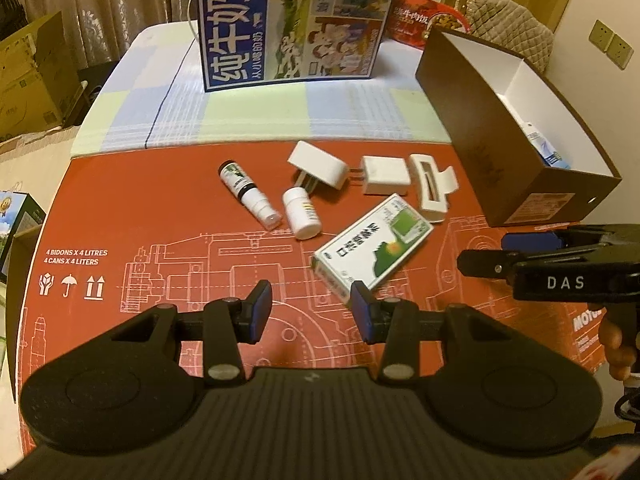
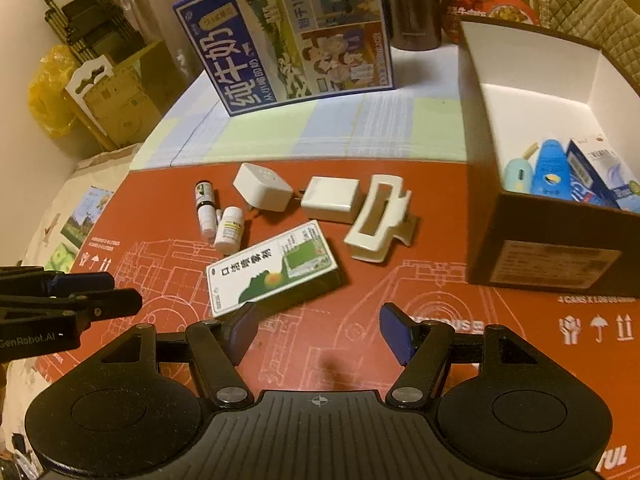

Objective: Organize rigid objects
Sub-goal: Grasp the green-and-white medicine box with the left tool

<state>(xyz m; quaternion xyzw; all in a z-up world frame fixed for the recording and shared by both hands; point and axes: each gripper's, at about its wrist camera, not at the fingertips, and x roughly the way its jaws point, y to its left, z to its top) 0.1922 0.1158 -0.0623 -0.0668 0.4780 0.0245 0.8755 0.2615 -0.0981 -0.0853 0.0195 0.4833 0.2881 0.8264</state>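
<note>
Six items waiting, a few already boxed

Six loose things are lying in a cluster at the middle of both views, on the red printed cardboard covering the counter [image 2: 360,304]: a dark spray vial [image 2: 205,208], a small white pill bottle [image 2: 229,229], two white charger plugs [image 2: 262,187] [image 2: 331,199], a cream hair claw [image 2: 378,220] and a green-and-white medicine carton [image 2: 272,268]. None of them is being touched.

At the right of the frame the brown storage box [image 2: 552,256] is already holding several things, among them a blue tube [image 2: 550,172] and a blue-and-white carton [image 2: 600,176], so the sorting appears to be partly done, with the larger share left.

Both tools are hovering empty above the cardboard. The left hand-held gripper [image 1: 311,312] is showing a moderate gap between its blue pads, with the medicine carton's near corner just beyond its right pad. The right hand-held gripper [image 2: 318,332] is standing wider apart, the carton's near edge beside its left pad.
</note>
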